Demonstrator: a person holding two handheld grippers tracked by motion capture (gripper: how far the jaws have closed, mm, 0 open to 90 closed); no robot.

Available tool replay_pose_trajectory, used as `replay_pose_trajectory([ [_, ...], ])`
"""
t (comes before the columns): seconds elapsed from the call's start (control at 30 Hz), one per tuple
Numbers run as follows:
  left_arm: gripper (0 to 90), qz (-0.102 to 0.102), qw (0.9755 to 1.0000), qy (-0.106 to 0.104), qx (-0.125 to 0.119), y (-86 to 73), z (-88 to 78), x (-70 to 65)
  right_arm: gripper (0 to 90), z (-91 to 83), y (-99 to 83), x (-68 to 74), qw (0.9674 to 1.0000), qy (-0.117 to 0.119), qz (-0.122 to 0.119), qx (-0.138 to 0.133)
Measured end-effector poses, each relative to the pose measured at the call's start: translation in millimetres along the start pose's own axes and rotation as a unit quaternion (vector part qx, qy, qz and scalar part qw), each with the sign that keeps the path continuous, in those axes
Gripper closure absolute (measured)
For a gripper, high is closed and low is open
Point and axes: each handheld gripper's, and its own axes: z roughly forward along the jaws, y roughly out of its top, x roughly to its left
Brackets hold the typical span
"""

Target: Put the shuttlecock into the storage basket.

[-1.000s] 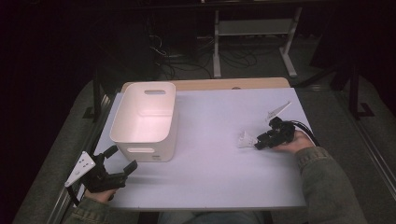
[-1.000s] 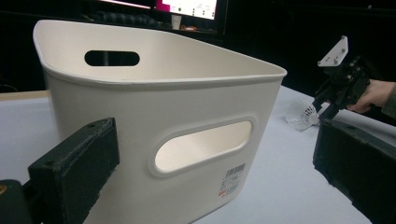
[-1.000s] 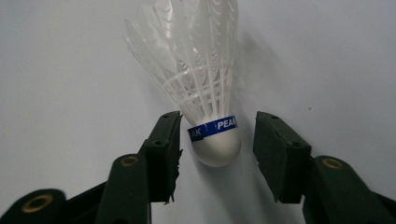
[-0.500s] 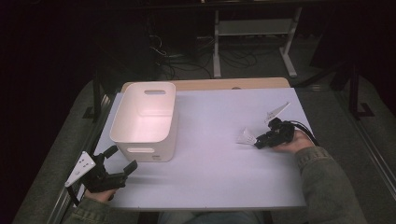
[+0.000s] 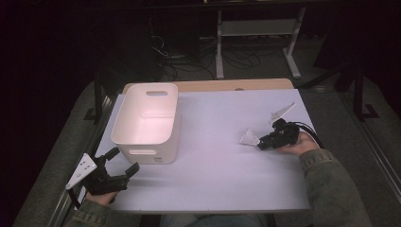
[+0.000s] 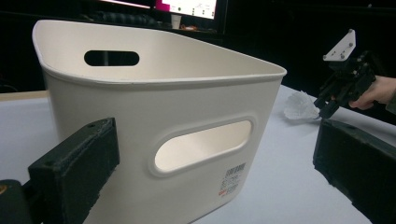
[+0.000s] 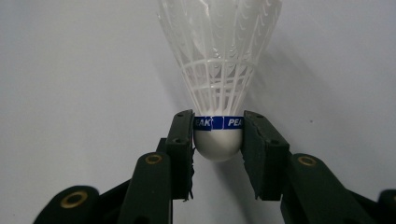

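Observation:
A white feather shuttlecock (image 7: 218,70) with a blue band lies on the white table (image 5: 213,179), right of centre (image 5: 249,138). My right gripper (image 7: 218,135) has just been closing, and its pads now press both sides of the round cork base. In the high view the right gripper (image 5: 261,143) lies low on the table, pointing left. My left gripper (image 5: 124,160) stands open at the front left corner, with nothing between its jaws. It faces the near wall of a white plastic bin (image 6: 140,102). The left gripper view also shows the right gripper (image 6: 327,105) and the shuttlecock (image 6: 300,106) farther off.
The white bin (image 5: 146,87) with handle slots stands at the table's left and looks empty. A wooden strip (image 5: 227,85) runs along the far edge. Beyond it are dark floor, cables and a metal stand (image 5: 255,28).

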Motion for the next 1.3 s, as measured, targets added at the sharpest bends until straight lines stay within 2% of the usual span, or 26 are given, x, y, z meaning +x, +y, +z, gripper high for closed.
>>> replay_pose_trajectory([
  [0.4, 0.0, 0.002, 1.0, 0.001, 0.001, 0.2, -0.5, 0.0, 63.7, -2.5, 5.8, 8.2, 0.9999, 0.0, -0.008, -0.006],
  [0.8, 0.0, 0.003, 1.0, 0.0, 0.002, 0.2, -0.5, 0.0, 63.7, -14.7, 15.6, 27.7, 0.9994, 0.004, -0.004, -0.034],
  [0.93, 0.0, 0.002, 1.0, 0.0, 0.001, 0.2, -0.5, -0.1, 63.7, -17.5, 17.2, 30.5, 0.9992, 0.002, -0.004, -0.039],
  [1.3, 0.0, 0.003, 1.0, 0.0, 0.0, 0.0, 0.1, -0.1, 63.6, -26.1, 29.6, 41.8, 0.9986, 0.013, -0.01, -0.051],
])
